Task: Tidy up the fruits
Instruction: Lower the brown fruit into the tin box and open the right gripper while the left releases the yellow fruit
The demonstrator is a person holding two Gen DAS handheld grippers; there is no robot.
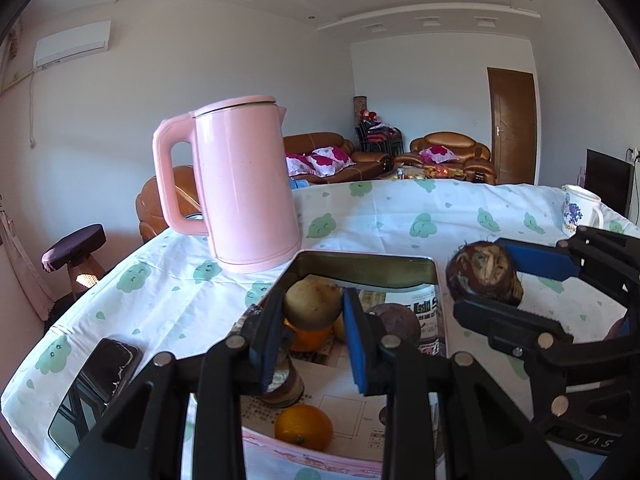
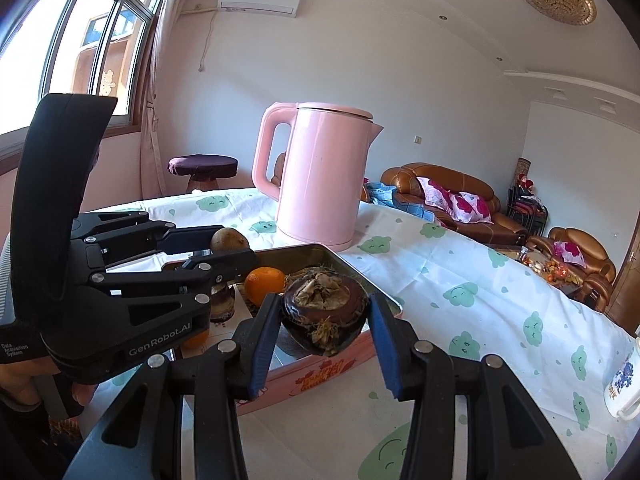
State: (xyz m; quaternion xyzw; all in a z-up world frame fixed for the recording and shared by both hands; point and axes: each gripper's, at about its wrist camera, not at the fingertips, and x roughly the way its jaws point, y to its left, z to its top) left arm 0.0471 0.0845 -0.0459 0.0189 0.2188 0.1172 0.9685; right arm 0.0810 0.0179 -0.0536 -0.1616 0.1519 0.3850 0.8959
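My left gripper (image 1: 314,300) is shut on a round brown-green fruit (image 1: 310,312) and holds it above the open tin box (image 1: 362,259). Inside the box lie two oranges (image 1: 304,426), a dull purple fruit (image 1: 396,320) and a layered brown piece (image 1: 286,384) on printed paper. My right gripper (image 2: 324,304) is shut on a dark brown, rough-skinned fruit (image 2: 324,316) over the box's near right rim (image 2: 384,296). The left wrist view shows that gripper (image 1: 486,276) and its fruit (image 1: 480,272) just right of the box. The right wrist view shows the left gripper (image 2: 230,246) over the box's far side.
A pink kettle (image 1: 240,184) stands just behind the box on the white cloth with green prints (image 2: 460,280). A dark phone (image 1: 100,380) lies at the table's left edge. A printed mug (image 2: 624,384) lies at the right. A person's hand (image 2: 24,388) holds the left gripper.
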